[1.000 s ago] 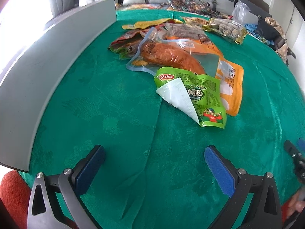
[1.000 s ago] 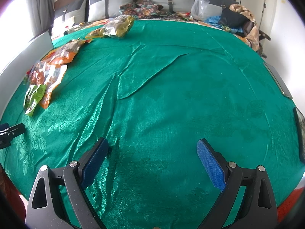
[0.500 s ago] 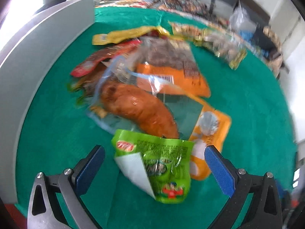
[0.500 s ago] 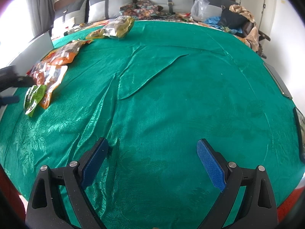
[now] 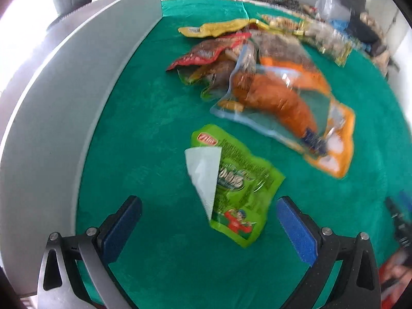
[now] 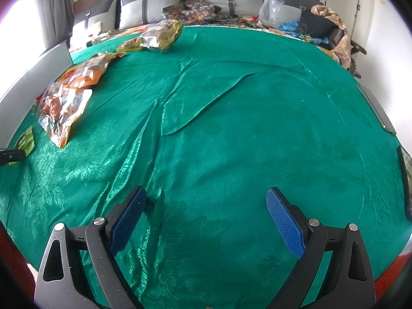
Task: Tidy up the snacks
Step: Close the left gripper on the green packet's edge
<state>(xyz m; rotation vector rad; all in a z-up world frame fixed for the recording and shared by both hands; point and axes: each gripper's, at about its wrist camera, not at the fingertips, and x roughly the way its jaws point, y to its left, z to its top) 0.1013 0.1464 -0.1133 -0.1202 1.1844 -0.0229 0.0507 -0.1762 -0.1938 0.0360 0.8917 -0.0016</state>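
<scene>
A green snack packet (image 5: 239, 182) with a folded white corner lies on the green cloth, its lower end between the spread fingers of my left gripper (image 5: 208, 219), which is open and holds nothing. Beyond it lies a clear pack with an orange-brown sausage (image 5: 278, 100) on an orange packet (image 5: 337, 149), then red (image 5: 208, 51) and yellow (image 5: 219, 28) packets. My right gripper (image 6: 206, 211) is open over bare cloth. Far left in the right wrist view lie the green packet (image 6: 25, 140) and the sausage pack (image 6: 61, 105).
A grey panel (image 5: 64, 97) stands along the left edge of the cloth. A gold bag (image 6: 162, 36) lies at the far side. Cushions (image 6: 152, 7), a plastic bag (image 6: 270, 10) and clutter sit behind. The other gripper's tip (image 5: 400, 221) shows at right.
My left gripper has swung over the snack pile and settled near the green packet, which now lies apart from the sausage pack. The right gripper has not moved.
</scene>
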